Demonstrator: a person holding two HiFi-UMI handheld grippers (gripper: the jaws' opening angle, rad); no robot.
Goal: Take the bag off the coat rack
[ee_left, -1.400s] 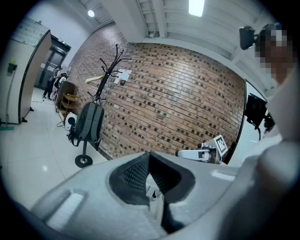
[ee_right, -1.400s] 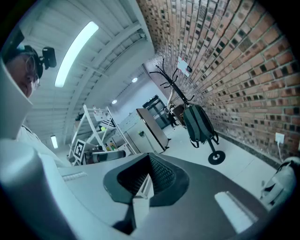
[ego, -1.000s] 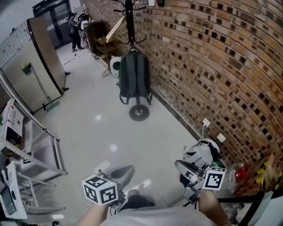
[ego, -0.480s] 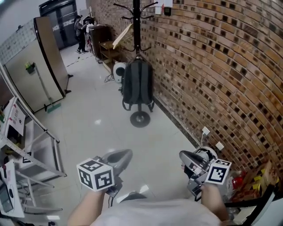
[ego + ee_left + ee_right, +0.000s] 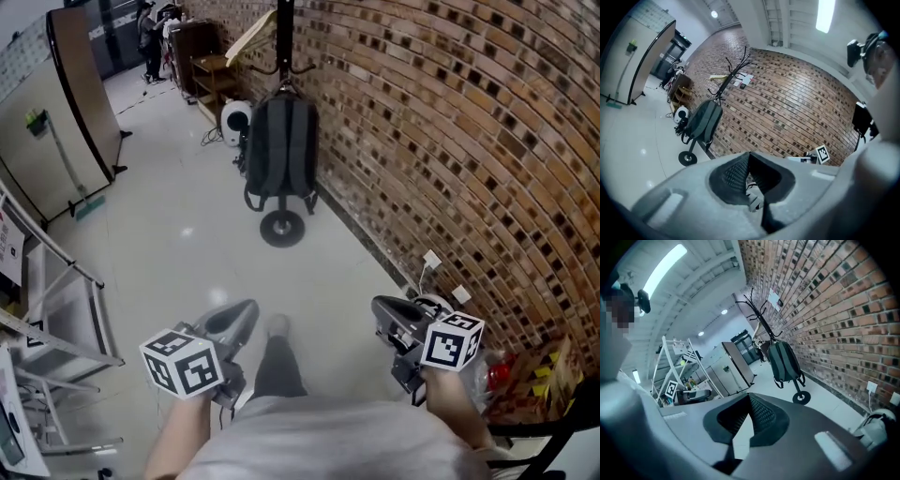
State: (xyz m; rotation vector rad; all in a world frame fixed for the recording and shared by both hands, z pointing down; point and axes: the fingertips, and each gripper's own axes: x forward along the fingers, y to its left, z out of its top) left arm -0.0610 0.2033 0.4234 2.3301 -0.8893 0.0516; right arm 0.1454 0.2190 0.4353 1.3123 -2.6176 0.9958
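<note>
Two grippers, one bag and one rack make up our list.

Item, left gripper: low at the left of the head view, jaws pressed together with nothing between them, as its own view shows.

Item, right gripper: low at the right, close to the brick wall, jaws likewise closed and empty.

Item, bag: a dark backpack hung by its top from a lower hook of the coat rack. It hangs upright against the pole, so its long axis runs with the pole. Its lower end is clear of the floor, above the rack's round base. Its straps dangle at the bottom corners.

Relation on which we judge the next move to turn: the bag lies straight ahead of us and well apart from both grippers, with open floor between. In the head view it stands more nearly in line with the left gripper than with the right, so we take the left to be slightly nearer. The wall flanks the rack on our right, which leaves the left side more open for an approach.

State of task: we judge the bag untouched and the approach not yet finished. Both pairs of jaws must open before either can take the top loop. The lift will have to go upward along the pole to clear the hook.
</note>
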